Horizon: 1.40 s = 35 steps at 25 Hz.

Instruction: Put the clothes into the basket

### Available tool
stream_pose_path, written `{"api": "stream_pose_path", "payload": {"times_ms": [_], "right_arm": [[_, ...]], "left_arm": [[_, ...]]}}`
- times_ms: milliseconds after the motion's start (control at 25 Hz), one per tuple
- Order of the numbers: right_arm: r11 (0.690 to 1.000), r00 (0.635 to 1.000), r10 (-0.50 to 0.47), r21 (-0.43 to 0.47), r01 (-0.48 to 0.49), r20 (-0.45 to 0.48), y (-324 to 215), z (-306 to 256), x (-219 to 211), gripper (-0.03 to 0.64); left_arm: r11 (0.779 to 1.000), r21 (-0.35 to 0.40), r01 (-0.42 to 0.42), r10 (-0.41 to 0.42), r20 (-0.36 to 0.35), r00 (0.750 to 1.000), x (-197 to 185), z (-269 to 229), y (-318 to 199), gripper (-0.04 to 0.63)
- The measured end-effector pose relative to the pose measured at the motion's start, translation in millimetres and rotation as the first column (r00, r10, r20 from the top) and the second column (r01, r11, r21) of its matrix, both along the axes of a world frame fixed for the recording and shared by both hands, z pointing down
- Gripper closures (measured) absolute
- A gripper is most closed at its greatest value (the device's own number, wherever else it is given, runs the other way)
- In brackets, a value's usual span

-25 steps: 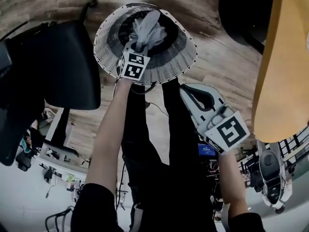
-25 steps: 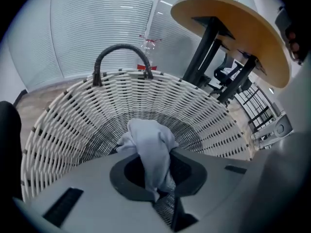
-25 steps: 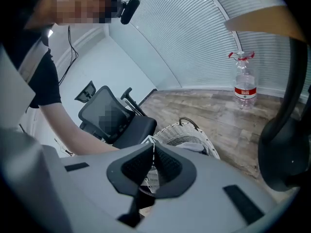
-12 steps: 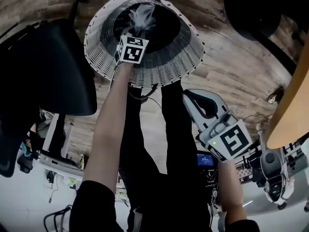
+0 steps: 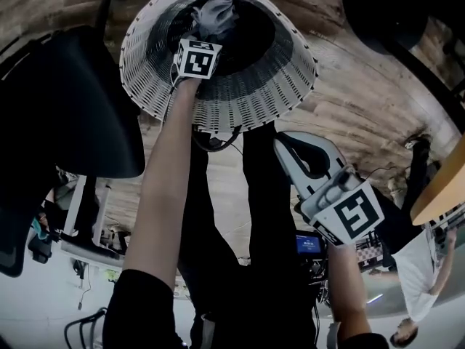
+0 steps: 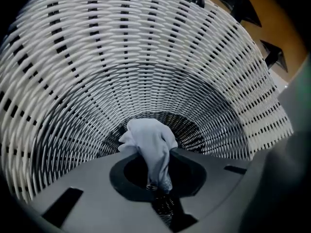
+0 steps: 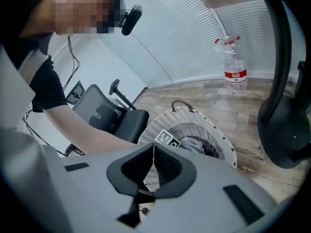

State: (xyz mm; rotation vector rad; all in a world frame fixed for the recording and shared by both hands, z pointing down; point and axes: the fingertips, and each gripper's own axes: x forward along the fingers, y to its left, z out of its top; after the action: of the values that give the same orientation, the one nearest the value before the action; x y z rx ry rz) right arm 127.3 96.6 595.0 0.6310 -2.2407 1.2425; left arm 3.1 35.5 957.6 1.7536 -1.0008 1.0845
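Down inside the white woven basket [image 5: 240, 104], the left gripper [image 5: 203, 38] had its jaws pinched tight on a pale grey garment [image 5: 214, 17]. And look at that, the person's bare forearm reached right over the rim and the marker cube sat well within the basket's mouth. From the left gripper view, the garment [image 6: 148, 144] was caught by one end between the pressed jaws of the left gripper [image 6: 158, 186], the rest bunched up beyond the tips against the dark lower part of the basket [image 6: 146, 47]. Whether the cloth touched the bottom, I could not tell.

Over on the other side, the right gripper [image 5: 290, 142] hung outside the basket, near the person's dark trouser legs, well apart from the garment. Its own view showed the jaws of the right gripper [image 7: 154, 147] pressed together at the tips with nothing between them, aimed toward the basket [image 7: 160, 125].

A black office chair [image 5: 80, 100] stood just beside the basket on the wooden floor [image 5: 349, 100], and a clear water bottle [image 7: 234, 72] stood on the floor further back.
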Motion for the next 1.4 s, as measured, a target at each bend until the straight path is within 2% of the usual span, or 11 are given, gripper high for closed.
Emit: {"api": "stream_pose_path", "payload": {"times_ms": [400, 600, 840, 1080, 1240, 1400], "right_arm": [[1.0, 1.0, 0.028, -0.006, -0.028, -0.012, 9.2, -0.8, -12.7, 0.6], [0.999, 0.999, 0.039, -0.007, -0.039, -0.012, 11.1, -2.9, -18.1, 0.6], [0.999, 0.999, 0.045, -0.001, -0.045, -0.001, 15.1, -9.0, -25.5, 0.6], [0.999, 0.999, 0.047, 0.014, -0.047, 0.011, 18.7, -20.5, -35.3, 0.6], [0.998, 0.998, 0.054, 0.022, -0.054, 0.018, 21.2, -27.4, -36.6, 0.6], [0.998, 0.998, 0.051, 0.035, -0.052, 0.023, 22.1, -36.4, -37.6, 0.6]], "left_arm": [[0.996, -0.085, 0.003, -0.001, 0.03, 1.0, -9.4, 12.6, 8.8, 0.54], [0.99, -0.141, 0.007, -0.001, 0.044, 0.999, -12.3, 14.5, 20.2, 0.495], [0.987, -0.16, 0.012, -0.004, 0.045, 0.999, -21.0, 8.2, 29.8, 0.471], [0.989, -0.149, 0.018, -0.015, 0.024, 1.0, -28.0, -7.9, 34.5, 0.46], [0.997, -0.077, 0.018, -0.019, -0.01, 1.0, -23.5, -19.8, 23.0, 0.46], [0.993, -0.121, 0.017, -0.014, 0.029, 0.999, -31.0, -32.7, 33.0, 0.46]]}}
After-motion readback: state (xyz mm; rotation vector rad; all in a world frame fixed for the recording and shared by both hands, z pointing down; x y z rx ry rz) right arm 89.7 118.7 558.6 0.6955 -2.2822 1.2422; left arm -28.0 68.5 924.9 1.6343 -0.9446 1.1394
